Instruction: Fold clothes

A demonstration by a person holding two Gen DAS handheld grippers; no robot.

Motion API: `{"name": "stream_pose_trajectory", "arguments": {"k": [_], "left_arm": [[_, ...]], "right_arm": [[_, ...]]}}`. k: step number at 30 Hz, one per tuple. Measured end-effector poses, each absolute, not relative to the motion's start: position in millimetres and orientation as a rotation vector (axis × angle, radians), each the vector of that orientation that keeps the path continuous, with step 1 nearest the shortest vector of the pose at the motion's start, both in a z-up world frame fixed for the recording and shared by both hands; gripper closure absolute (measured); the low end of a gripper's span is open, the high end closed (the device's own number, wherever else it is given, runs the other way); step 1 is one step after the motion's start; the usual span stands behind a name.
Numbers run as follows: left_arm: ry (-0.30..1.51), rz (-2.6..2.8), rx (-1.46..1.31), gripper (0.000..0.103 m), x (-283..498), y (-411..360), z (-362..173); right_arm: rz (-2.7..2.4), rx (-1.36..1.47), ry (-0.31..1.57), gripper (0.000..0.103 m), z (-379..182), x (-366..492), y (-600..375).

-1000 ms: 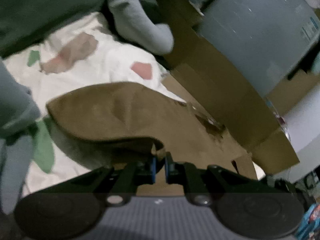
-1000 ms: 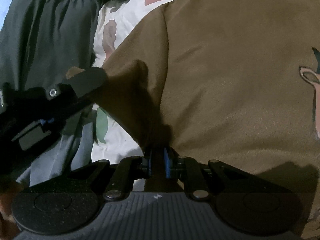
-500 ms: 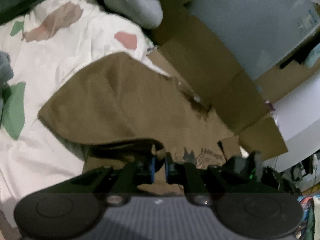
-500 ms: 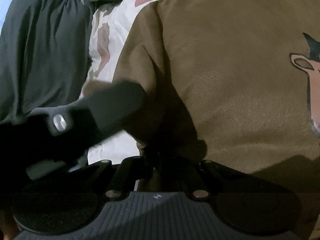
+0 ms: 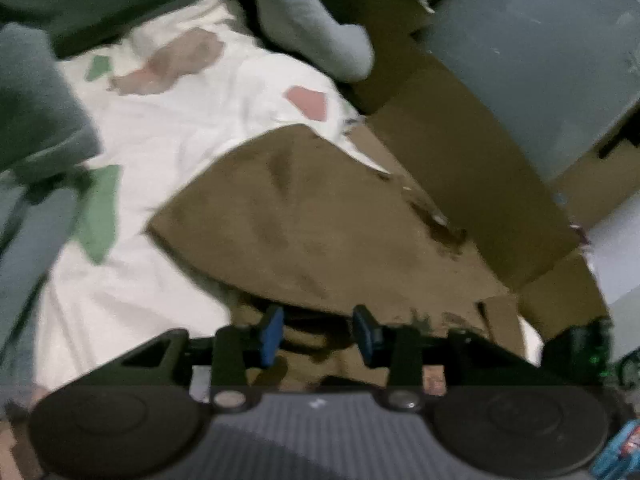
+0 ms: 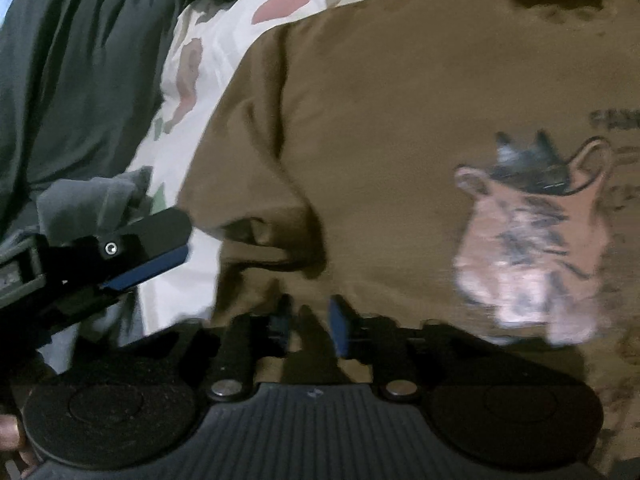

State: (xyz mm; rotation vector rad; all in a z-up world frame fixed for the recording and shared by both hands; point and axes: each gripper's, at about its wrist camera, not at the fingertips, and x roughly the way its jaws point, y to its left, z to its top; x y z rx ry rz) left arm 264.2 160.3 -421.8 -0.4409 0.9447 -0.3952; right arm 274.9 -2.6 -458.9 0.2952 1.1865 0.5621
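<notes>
A brown T-shirt (image 5: 312, 232) with a printed picture (image 6: 532, 240) lies on a white patterned bedsheet (image 5: 160, 140). In the left wrist view my left gripper (image 5: 318, 334) is open just above the shirt's folded edge, nothing between its blue pads. In the right wrist view my right gripper (image 6: 310, 322) is open a little over the shirt's near edge, and the cloth lies loose below it. The left gripper's finger (image 6: 140, 248) shows at the left of the right wrist view, off the shirt.
A dark green blanket (image 6: 72, 80) lies along the bed's far side. Grey garments (image 5: 308, 20) lie at the head of the sheet and at the left (image 5: 36, 120). Cardboard (image 5: 460, 128) and a grey cabinet (image 5: 532, 48) stand to the right.
Both grippers were shut on the shirt's edge and have opened, letting it go. The sleeve side now lies folded over the body. The left gripper has drawn back to the left.
</notes>
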Motion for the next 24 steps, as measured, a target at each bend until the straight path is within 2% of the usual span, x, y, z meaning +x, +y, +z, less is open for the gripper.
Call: {"name": "stream_pose_trajectory", "arguments": {"k": [4, 8, 13, 21, 24], "left_arm": [[0.952, -0.315, -0.453, 0.057, 260.2, 170.1, -430.5], [0.964, -0.235, -0.481, 0.057, 257.8, 176.9, -444.4], [0.969, -0.186, -0.495, 0.058, 255.7, 176.7, -460.4], [0.948, -0.179, -0.490, 0.060, 256.3, 174.3, -470.0], [0.938, -0.195, -0.463, 0.065, 258.7, 170.5, -470.1]], "right_arm": [[0.565, 0.294, 1.182, 0.070, -457.8, 277.2, -5.3], [0.567, 0.303, 1.172, 0.069, -455.5, 278.7, -10.4], [0.562, 0.312, 1.129, 0.055, -447.9, 285.1, -15.8], [0.589, 0.289, 1.077, 0.055, -437.2, 294.6, 1.1], [0.608, 0.232, 1.067, 0.055, -434.8, 296.9, 13.2]]}}
